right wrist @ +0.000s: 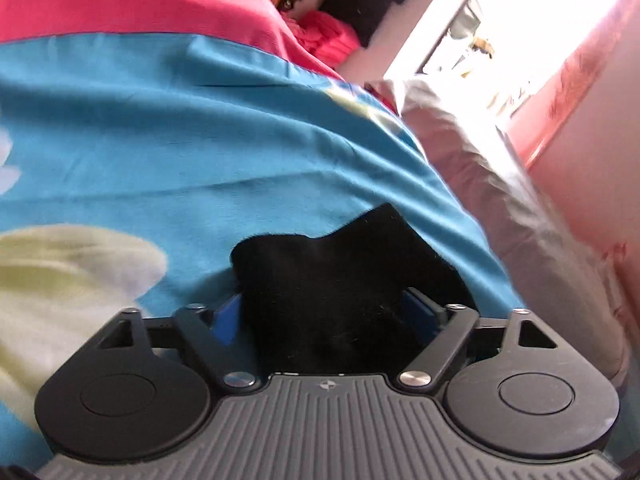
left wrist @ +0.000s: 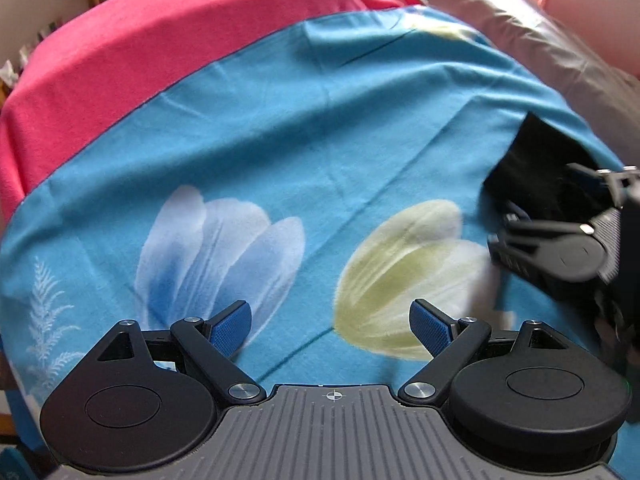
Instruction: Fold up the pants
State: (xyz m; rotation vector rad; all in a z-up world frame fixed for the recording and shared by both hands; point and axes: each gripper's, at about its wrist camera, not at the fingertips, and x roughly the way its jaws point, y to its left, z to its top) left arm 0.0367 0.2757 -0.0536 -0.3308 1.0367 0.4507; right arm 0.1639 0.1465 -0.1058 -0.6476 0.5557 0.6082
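Note:
The black pants point(right wrist: 340, 280) lie bunched between the blue pads of my right gripper point(right wrist: 326, 316), over the blue flowered bed sheet point(right wrist: 200, 140). The jaws stand fairly wide with the cloth filling the gap; whether they clamp it I cannot tell. In the left wrist view the pants point(left wrist: 532, 160) show at the far right with the right gripper point(left wrist: 560, 220) beside them. My left gripper point(left wrist: 332, 328) is open and empty above the sheet point(left wrist: 320, 140), over a yellow-green tulip print.
A pink blanket point(left wrist: 140, 40) covers the far part of the bed. A grey-beige quilt point(right wrist: 500, 184) lies along the right side. A pink wall point(right wrist: 580, 120) and a bright doorway are at the right; clothes hang at the back.

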